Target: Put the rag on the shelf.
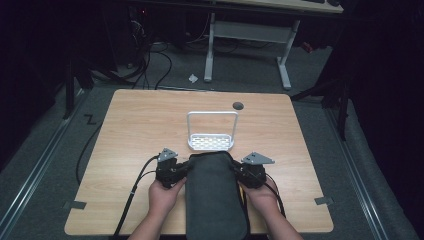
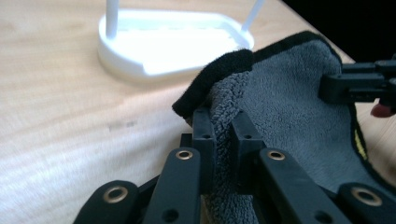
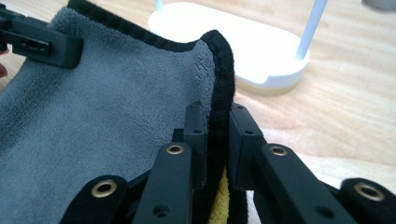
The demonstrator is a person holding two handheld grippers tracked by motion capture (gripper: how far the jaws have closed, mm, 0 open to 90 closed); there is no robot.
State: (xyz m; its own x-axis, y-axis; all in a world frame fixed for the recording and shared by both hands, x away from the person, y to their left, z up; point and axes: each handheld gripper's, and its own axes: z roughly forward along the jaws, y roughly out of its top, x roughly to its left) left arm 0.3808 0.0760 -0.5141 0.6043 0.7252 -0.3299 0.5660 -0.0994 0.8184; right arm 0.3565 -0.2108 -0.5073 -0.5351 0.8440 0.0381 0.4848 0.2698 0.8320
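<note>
Dim room, lit tabletop, soft close-up blur

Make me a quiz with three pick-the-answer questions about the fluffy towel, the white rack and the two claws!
1. Where is the white plastic rack with the hooped handle?
A. Just beyond the towel's far edge
B. On the floor
C. Under the towel

2. What colour is the fluffy towel with black edging on top?
A. Red
B. Grey
C. White

3. What are the left claw and the right claw doing?
A. Both wide open
B. Both shut on the towel's edges
C. One grips the rack

Answers:
1. A, since the high view shows the rack standing on the wooden table right past the towel.
2. B, since its pile looks grey in all the views.
3. B, since each gripper view shows towel edge pinched between its own jaws.
</note>
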